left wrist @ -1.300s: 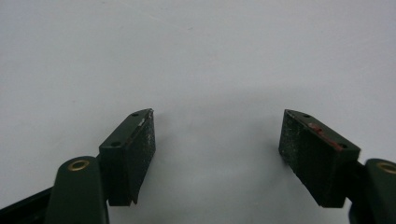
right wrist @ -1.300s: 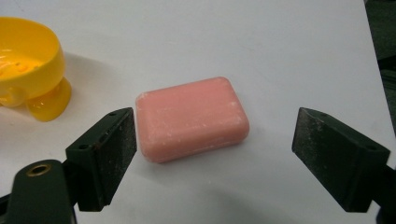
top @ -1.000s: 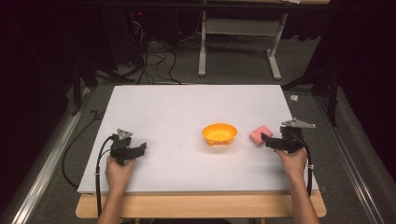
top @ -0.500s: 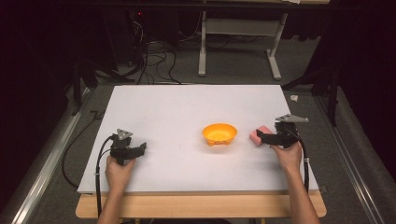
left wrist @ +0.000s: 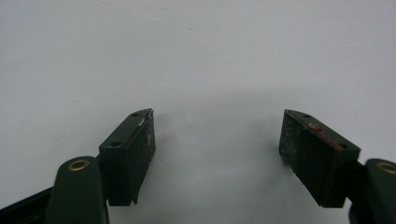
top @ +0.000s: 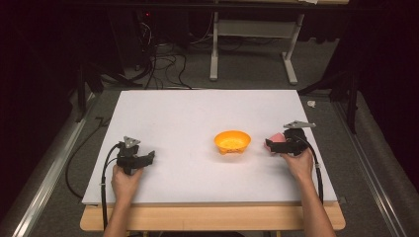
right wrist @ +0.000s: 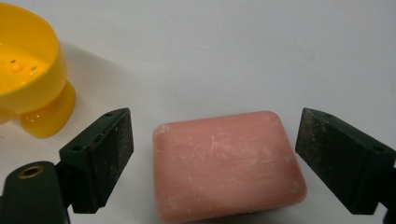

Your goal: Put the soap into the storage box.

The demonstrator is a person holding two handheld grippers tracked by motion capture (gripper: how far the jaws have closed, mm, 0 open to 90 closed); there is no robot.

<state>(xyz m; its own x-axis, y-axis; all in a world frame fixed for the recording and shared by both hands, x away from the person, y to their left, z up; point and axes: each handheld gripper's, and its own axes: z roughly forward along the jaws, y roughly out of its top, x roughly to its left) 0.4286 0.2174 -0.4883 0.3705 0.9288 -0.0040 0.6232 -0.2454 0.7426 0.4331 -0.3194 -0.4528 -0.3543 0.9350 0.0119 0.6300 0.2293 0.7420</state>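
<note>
From above, the right gripper (top: 271,145) hides most of the pink soap (top: 276,137) beside the yellow bowl (top: 232,141). Its own view shows wide jaws, just opening, flanking the soap without touching. The left gripper (left wrist: 217,144) gapes empty.

Grey floor (top: 247,74), tangled cables (top: 158,61)

Pink soap bar (right wrist: 227,163) flat on table, beside orange bowl (top: 232,141)

High view sits above the person's edge of the surface (top: 197,113), looking fwd and down, fairly far, w/ floor beyond. Left gripper view rides low, v close, looking out between its fingers (left wrist: 133,149) at bare surface. Right gripper view, same setup: pink soap (right wrist: 226,163) between its fingers (right wrist: 105,154), yellow bowl (right wrist: 28,79) beyond the left one. High view shares both.
</note>
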